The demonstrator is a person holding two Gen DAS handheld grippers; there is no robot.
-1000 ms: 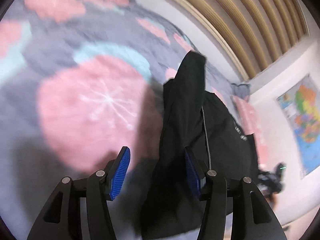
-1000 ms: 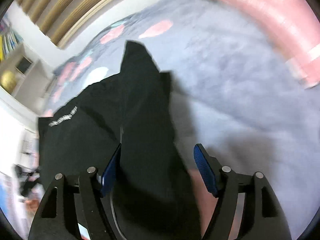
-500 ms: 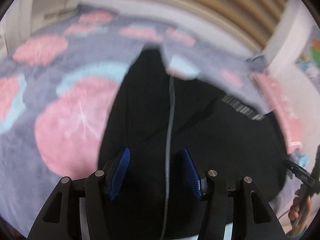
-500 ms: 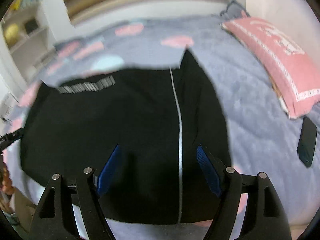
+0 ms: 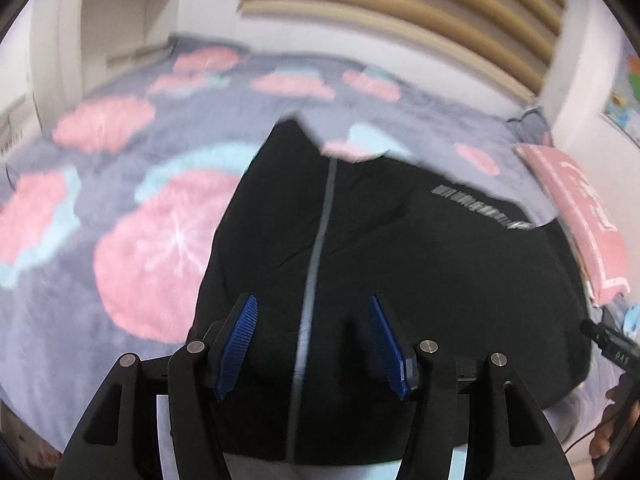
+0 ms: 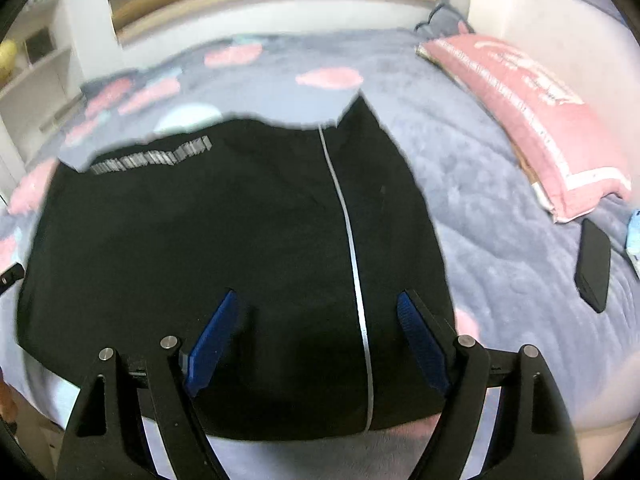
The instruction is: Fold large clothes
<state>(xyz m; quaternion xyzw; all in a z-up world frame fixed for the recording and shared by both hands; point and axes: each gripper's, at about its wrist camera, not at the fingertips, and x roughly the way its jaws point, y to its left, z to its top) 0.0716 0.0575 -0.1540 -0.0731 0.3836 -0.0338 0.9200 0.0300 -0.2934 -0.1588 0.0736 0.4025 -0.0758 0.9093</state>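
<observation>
A black garment with a thin grey stripe and a grey printed logo lies flat on the bed, folded into a broad block. My left gripper hovers over its near left part, the jaws apart and opening, with no cloth between the pads. In the right wrist view the same garment fills the middle. My right gripper hangs above its near right part, the jaws wide and still opening, with the stripe running under the gap. Neither gripper touches the cloth.
A grey blanket with pink and light-blue patches covers the bed. A pink pillow and a black phone lie to the right. A slatted headboard and white shelves stand behind. A hand with the other gripper shows at the right edge.
The raised fold of the garment, which stood between the jaws, now lies flat on the bed. Both grippers have pulled back and up, rolled level, and their jaws stand wider.
</observation>
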